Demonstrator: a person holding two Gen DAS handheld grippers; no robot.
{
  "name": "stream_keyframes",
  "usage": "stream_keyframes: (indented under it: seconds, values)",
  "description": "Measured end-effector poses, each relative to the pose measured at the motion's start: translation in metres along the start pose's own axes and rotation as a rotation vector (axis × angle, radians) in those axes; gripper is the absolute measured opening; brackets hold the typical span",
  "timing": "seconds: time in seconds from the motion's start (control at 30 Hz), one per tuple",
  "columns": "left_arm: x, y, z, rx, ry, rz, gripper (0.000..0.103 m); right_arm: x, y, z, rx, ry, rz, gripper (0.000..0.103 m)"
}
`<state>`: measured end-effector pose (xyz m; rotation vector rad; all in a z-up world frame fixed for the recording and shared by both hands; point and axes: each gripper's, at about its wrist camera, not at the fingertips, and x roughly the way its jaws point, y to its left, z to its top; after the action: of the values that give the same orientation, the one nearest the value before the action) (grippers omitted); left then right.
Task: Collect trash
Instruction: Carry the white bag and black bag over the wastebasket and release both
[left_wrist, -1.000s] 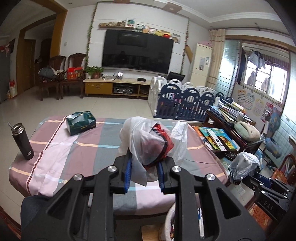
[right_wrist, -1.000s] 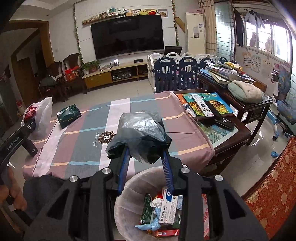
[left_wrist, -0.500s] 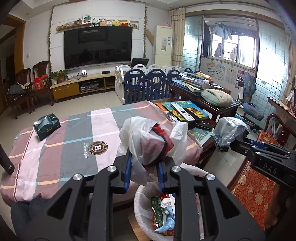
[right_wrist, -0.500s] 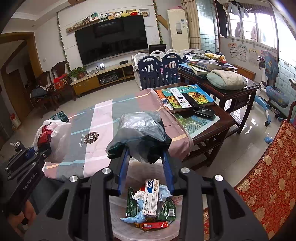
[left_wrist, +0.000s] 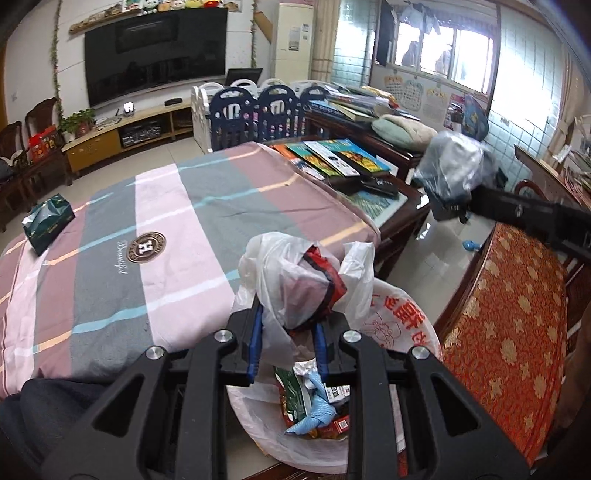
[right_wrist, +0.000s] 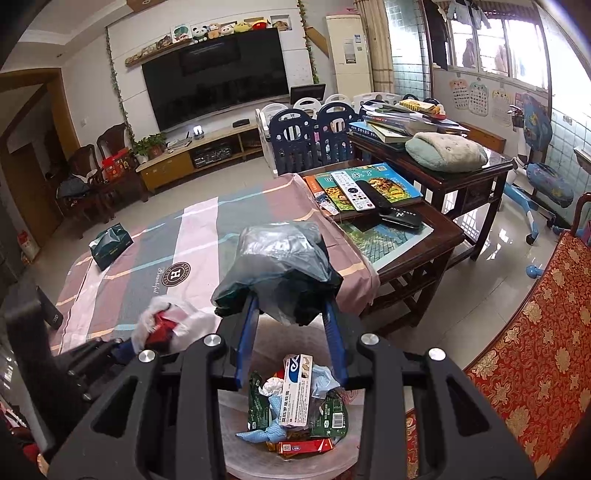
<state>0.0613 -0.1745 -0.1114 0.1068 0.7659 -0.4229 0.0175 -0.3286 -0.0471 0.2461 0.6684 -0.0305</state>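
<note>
White bag (left_wrist: 295, 284) in left gripper (left_wrist: 288, 332)

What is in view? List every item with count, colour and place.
White bag: one, white with red inside, in left gripper.
Grey bag: one, grey, in right gripper.
Bin: one, white liner, below both grippers, holding wrappers.
Tissue pack: one, green, on table's far left.
Table: one, striped cloth.
Remotes: several, white and black, on books.
Left gripper: shut on white bag.
Right gripper: shut on grey bag.

Two bagged bundles (left_wrist: 295, 284) (right_wrist: 280, 266) above bin (left_wrist: 406, 317)
</note>
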Motion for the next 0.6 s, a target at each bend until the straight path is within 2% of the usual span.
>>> stream_keyframes:
  seconds: [0.1, 0.23, 0.4, 0.5, 0.6]
  values:
    - [0.012, -0.006, -0.005, 0.007, 0.046, -0.021, 0.024, 0.0, -0.001, -0.001, -0.001, 0.002, -0.002, 0.035]
    - [0.016, -0.003, -0.007, -0.003, 0.057, -0.018, 0.024, 0.001, -0.007, -0.002, 0.006, 0.008, -0.004, 0.035]
    - [0.019, 0.003, -0.009, -0.011, 0.047, 0.037, 0.024, 0.012, -0.007, -0.011, -0.002, 0.05, 0.001, 0.035]
    - [0.019, 0.011, -0.007, -0.032, 0.04, 0.073, 0.024, 0.025, -0.006, -0.021, -0.008, 0.104, 0.001, 0.035]
    - [0.021, 0.018, -0.006, -0.045, 0.044, 0.075, 0.025, 0.029, -0.005, -0.024, -0.009, 0.127, -0.008, 0.035]
